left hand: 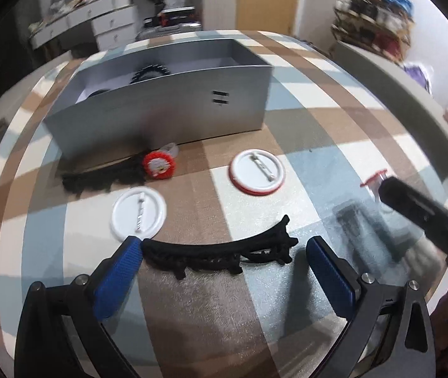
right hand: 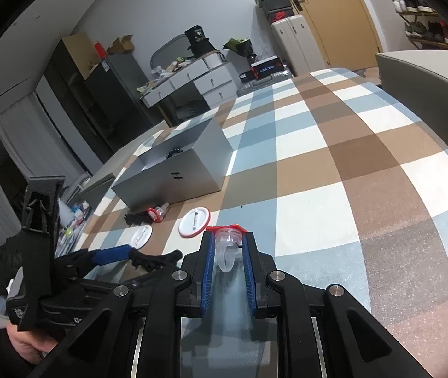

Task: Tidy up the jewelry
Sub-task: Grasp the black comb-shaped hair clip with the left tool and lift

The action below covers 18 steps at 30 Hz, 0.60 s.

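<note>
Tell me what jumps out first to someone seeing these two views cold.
The right tool is shut on a clear plastic ring with a red top, held just above the checked tablecloth. The left tool stands open around a black hair clip. Behind sit two white pin badges and an open grey box.

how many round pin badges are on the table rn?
2. White badge lies by the left claw's left fingertip; red-rimmed badge sits farther right, nearer the grey box. More may be hidden inside the box.
</note>
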### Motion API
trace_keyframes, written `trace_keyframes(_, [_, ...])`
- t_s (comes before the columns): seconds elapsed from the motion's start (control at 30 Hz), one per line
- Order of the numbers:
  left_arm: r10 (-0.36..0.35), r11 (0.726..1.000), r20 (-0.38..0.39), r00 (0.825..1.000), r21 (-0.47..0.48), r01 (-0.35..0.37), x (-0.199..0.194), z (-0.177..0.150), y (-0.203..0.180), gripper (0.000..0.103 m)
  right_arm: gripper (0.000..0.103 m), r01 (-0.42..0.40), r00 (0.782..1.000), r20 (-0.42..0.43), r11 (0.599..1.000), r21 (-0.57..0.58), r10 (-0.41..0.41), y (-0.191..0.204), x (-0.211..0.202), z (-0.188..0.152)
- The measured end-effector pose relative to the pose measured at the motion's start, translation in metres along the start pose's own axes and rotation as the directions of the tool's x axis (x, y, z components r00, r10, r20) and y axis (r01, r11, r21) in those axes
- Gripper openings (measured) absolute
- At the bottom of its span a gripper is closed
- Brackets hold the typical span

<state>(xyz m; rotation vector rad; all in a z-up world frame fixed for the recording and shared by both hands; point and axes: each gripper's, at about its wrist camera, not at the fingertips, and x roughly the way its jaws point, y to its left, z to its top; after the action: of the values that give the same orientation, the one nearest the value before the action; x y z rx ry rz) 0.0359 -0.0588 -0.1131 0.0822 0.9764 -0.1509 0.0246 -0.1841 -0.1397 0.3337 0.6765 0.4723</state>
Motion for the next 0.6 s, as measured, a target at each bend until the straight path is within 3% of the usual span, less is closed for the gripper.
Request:
trace_keyframes(0.1, [0.016,0.999,0.019,1.000,0.039,-0.016,-0.003,0.000,-0.003,0.100,0.017,0.001,1.000,-0.008,1.000,0.003,-0.001,-0.001,0.000,-0.001])
trace_keyframes(0.17, [0.003,0.998,0.028,1.000,0.057,-0.005,-0.005,-0.001,-0.004,0.094,0.017,0.004,1.000,-0.001,1.000,0.000,-0.004,-0.001,-0.001,-0.001])
trace_keyframes(0.4, [-0.030,0.996,0.042,0.999,0.089,0.026,-0.010,0.000,-0.007,0.094,0.017,0.005,1.000,0.014,1.000,-0.009,-0.005,-0.001,-0.004,-0.001])
trace_keyframes(0.6, [-0.037,0.995,0.111,0.993,0.100,0.026,-0.030,0.006,-0.009,0.094,0.017,0.008,1.000,0.020,1.000,0.011,-0.008,-0.005,-0.005,0.000])
